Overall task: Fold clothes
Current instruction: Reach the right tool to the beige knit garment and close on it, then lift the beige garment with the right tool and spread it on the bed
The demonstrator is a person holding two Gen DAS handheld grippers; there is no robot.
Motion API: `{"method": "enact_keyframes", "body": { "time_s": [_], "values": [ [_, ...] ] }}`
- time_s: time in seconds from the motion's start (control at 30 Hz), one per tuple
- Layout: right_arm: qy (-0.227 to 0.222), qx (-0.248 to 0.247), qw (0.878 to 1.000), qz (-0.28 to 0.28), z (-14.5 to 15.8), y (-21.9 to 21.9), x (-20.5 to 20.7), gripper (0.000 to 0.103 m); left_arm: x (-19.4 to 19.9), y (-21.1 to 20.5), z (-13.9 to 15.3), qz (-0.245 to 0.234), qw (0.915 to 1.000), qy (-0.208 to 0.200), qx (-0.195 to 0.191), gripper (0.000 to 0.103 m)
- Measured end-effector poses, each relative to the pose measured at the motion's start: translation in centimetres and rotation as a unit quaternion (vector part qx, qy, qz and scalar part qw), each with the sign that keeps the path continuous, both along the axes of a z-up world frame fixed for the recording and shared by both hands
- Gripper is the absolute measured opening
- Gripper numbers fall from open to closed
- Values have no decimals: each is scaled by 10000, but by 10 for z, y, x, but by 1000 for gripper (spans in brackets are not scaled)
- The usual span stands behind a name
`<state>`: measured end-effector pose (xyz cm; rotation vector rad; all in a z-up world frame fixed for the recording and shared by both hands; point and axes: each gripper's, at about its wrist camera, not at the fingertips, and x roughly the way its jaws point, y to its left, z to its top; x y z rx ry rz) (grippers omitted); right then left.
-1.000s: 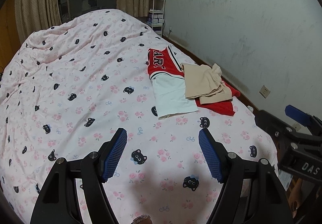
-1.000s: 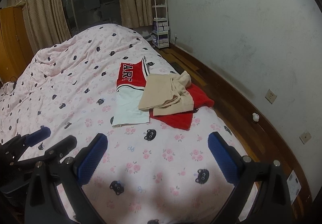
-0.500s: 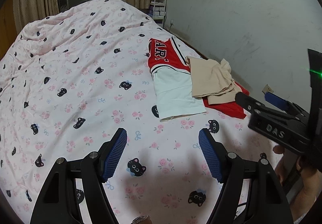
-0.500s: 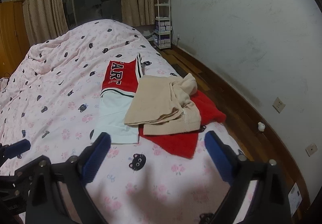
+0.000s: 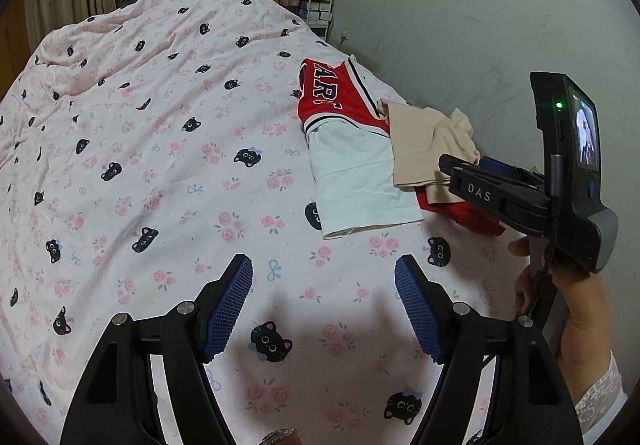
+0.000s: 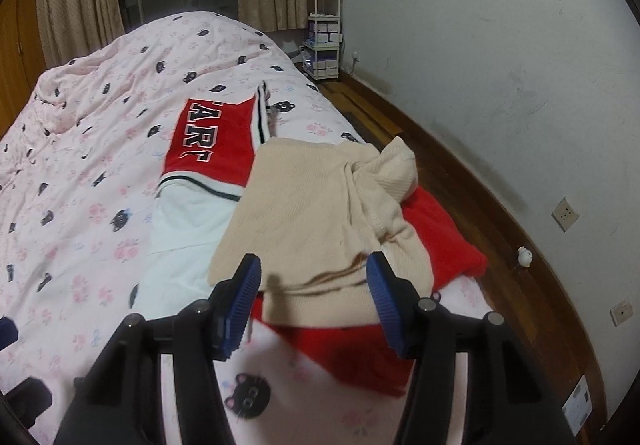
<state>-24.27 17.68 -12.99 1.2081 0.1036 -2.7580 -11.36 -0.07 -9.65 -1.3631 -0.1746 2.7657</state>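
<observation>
We see the crumpled beige knit garment (image 6: 320, 213) lying lengthwise toward the headboard. Our right gripper (image 6: 314, 287), jaws narrowing, still clear of it; left gripper (image 5: 323, 301) wide, empty. Only the right view shows wooden floor (image 6: 460, 181).

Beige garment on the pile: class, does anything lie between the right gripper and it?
Nothing visible does. The beige garment lies on top of the pile, over the jersey and red cloth. The right gripper, whose jaws have just been closing, frames its near edge, with nothing pinched yet.
</observation>
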Motion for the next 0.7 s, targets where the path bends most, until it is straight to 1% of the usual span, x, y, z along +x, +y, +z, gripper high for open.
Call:
{"method": "enact_keyframes", "body": {
  "time_s": [0.17, 0.23, 0.3, 0.37, 0.4, 0.43, 0.47, 0.57, 0.7],
  "values": [
    [-138, 60, 9999, -33, -12, 1, -11, 55, -2, -1, -3, 1, 10000, -41, 27, 69],
    [-162, 75, 9998, -16, -16, 1, -13, 46, -3, -1, -3, 5, 10000, -46, 35, 69],
    [-169, 68, 9998, -4, -18, 2, -14, 39, -4, -1, -3, 8, 10000, -49, 43, 69],
    [-170, 25, 9998, 23, -19, 2, -14, 37, -5, -1, -3, 8, 10000, -40, 38, 69],
    [-176, 5, 9998, 44, -19, 3, -14, 30, -5, -1, -2, 9, 10000, -36, 35, 69],
    [-181, -15, 9998, 66, -19, 3, -14, 20, -5, 0, -2, 11, 10000, -31, 38, 69],
    [-187, -34, 9998, 87, -19, 3, -14, 17, -5, 0, -2, 11, 10000, -25, 41, 69],
    [-154, -90, 9998, 131, -17, 3, -12, 13, -5, 0, -1, 5, 10000, -10, 50, 69],
    [-78, -104, 9997, 209, -12, 1, -5, 11, -5, 0, 0, -2, 10000, -4, 27, 69]
  ]
}}
